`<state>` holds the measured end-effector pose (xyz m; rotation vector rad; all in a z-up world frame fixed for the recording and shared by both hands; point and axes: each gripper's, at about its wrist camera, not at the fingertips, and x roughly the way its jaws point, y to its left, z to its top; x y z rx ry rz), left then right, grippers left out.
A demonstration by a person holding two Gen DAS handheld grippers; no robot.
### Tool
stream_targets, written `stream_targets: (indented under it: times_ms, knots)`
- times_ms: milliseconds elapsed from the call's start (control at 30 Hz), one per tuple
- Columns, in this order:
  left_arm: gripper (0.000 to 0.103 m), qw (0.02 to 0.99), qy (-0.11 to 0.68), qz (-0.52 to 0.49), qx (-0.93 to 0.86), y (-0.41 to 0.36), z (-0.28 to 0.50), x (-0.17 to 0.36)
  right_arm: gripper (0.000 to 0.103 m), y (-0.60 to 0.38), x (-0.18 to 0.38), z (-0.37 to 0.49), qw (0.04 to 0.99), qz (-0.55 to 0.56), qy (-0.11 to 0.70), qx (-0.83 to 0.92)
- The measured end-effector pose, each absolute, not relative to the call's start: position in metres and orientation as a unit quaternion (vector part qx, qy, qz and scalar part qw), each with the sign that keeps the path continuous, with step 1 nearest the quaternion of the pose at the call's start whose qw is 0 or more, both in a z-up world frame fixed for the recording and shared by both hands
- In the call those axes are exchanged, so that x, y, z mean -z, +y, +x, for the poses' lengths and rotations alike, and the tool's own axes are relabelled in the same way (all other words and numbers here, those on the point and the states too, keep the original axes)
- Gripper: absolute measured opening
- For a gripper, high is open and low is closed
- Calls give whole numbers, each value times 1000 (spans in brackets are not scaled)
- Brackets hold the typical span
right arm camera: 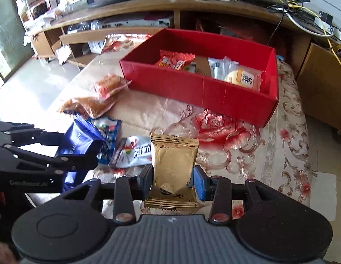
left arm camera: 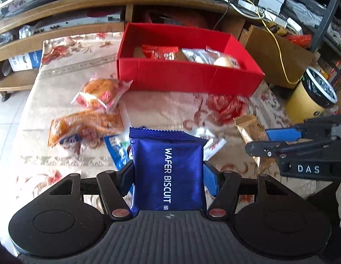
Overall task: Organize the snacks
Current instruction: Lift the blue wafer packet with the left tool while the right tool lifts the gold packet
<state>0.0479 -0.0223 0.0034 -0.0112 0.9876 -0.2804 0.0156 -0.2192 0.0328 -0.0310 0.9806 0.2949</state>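
My left gripper [left arm camera: 168, 176] is shut on a blue wafer biscuit packet [left arm camera: 168, 171], held upright above the cloth. The right gripper [right arm camera: 173, 182] is shut on a gold snack packet [right arm camera: 173, 165], also lifted. Each gripper shows in the other's view: the right one [left arm camera: 278, 140] with the gold packet [left arm camera: 252, 132] at the right, the left one [right arm camera: 67, 154] with the blue packet [right arm camera: 80, 143] at the left. The red box [left arm camera: 188, 77] [right arm camera: 199, 88] lies ahead with several packets inside. Orange snack bags [left arm camera: 98, 94] [right arm camera: 109, 85], a blue-white packet [right arm camera: 109, 136] and a white packet [right arm camera: 135, 151] lie loose on the cloth.
A floral cloth [left arm camera: 170, 110] covers the low table. A wooden TV stand [left arm camera: 60, 8] with cables runs behind. A yellow cylindrical bin [left arm camera: 311, 94] and a cardboard box [left arm camera: 271, 55] stand at the right. Tiled floor [right arm camera: 27, 83] lies to the left.
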Motion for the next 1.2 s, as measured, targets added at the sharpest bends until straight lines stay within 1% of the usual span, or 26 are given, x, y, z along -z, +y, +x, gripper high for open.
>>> stream_targets:
  times_ms: [567,1200]
  knots:
    - [70,883,447,-15,139,-48,84,-17,37,-238,-53,40,889,32,439,-127]
    - [70,898,413,-25,146,-67,155,-36,37,-257,-74,105,904,62,409,-109]
